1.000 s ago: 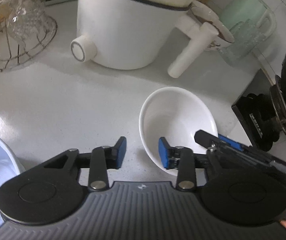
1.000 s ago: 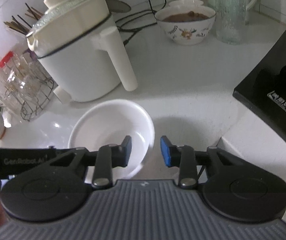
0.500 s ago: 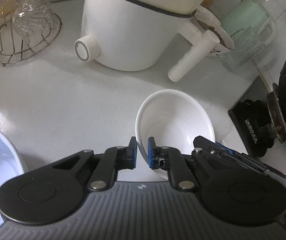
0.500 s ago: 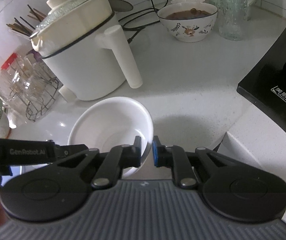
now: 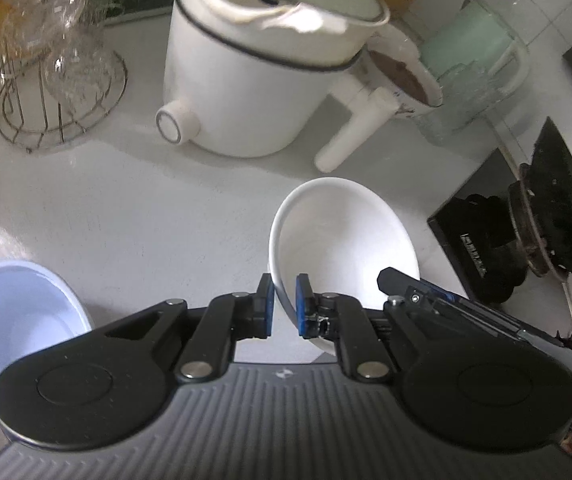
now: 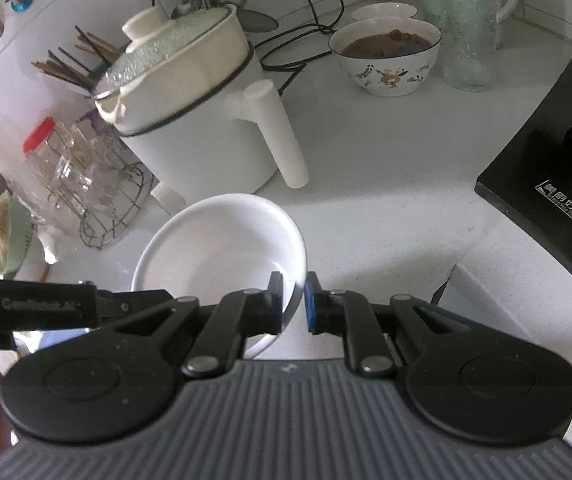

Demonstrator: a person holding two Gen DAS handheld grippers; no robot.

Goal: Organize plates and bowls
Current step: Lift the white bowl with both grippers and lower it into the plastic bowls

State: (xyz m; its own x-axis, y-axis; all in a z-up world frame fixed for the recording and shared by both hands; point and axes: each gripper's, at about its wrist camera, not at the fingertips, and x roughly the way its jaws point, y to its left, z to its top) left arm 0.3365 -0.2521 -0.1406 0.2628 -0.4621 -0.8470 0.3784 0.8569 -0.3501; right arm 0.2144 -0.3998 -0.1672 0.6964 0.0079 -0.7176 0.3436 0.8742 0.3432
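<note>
- Your left gripper (image 5: pixel 284 304) is clenched on the left part of the rim of the white bowl (image 5: pixel 342 240), one blue pad inside the wall and one outside.
- Your right gripper (image 6: pixel 294 306) grasps the same white bowl (image 6: pixel 222 248) on the opposite part of the rim, in the same manner, one pad on each face of the wall.
- You hold it from two sides probably because the wall is smooth and glazed; one pinch alone lets the bowl swing around the pads.
- The bowl sits above the middle of the white countertop (image 5: pixel 106 208), in front of the white electric pot (image 5: pixel 254 80) and near its handle. It looks a little tilted; I cannot tell if its base touches the counter.
- A second bowl, pale blue-white (image 5: pixel 18 320), stands at the near left edge of the countertop, well apart. I judge it is the place for stacking, so the held bowl must travel to the left.
- A patterned bowl with brown food (image 6: pixel 388 54) stands at the far side, just beside a glass tumbler (image 6: pixel 466 28). It is full, so I think it is not for stacking.
- The wire rack with glassware (image 5: pixel 58 92) is at the far left, and the black stove (image 6: pixel 554 184) takes the right edge. Keep the path low and between them.
- Move both hands together; if one goes faster, the rim can slip out of the pads.
</note>
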